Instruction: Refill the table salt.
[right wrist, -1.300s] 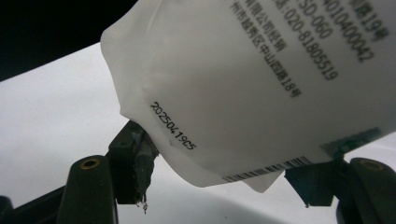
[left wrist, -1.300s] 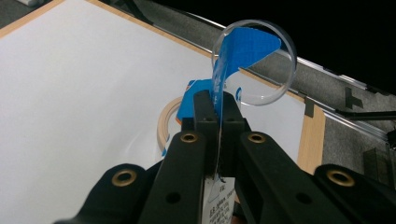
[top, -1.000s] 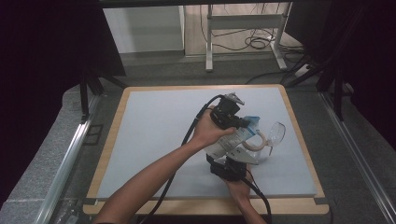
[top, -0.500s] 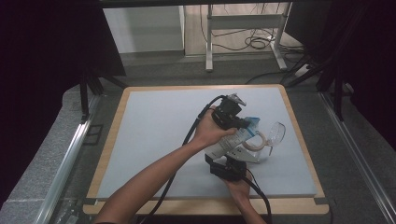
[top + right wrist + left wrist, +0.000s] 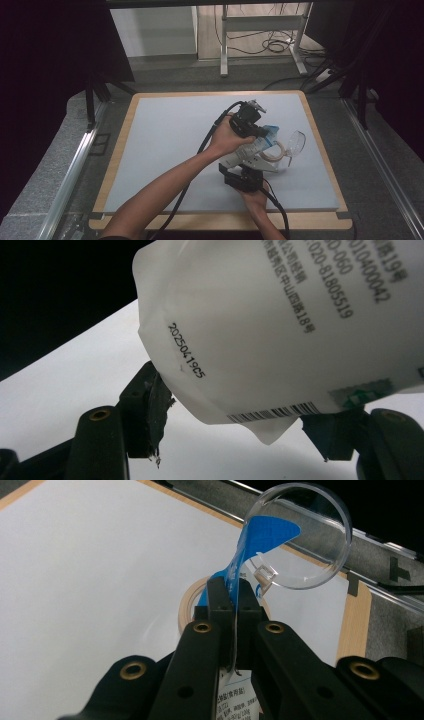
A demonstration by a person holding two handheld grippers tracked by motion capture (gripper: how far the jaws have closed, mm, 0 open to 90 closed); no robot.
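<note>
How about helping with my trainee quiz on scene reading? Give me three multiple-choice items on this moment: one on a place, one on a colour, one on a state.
1. Where does the tan ring lie?
A. flat on the pale mat
B. on the floor
C. hung on a jaw

2. What colour is the pouch at its top, near the clear dish?
A. red
B. blue
C. green

3. How do the jaws of the left hand-held gripper stand?
A. wide open
B. shut on the pouch's thin edge
C. shut on the ring

Answers:
1 A: the left gripper view shows the ring lying flat on the mat beyond the jaws.
2 B: the same view shows blue film running up toward the dish.
3 B: the two pads meet with only the thin film between them.
</note>
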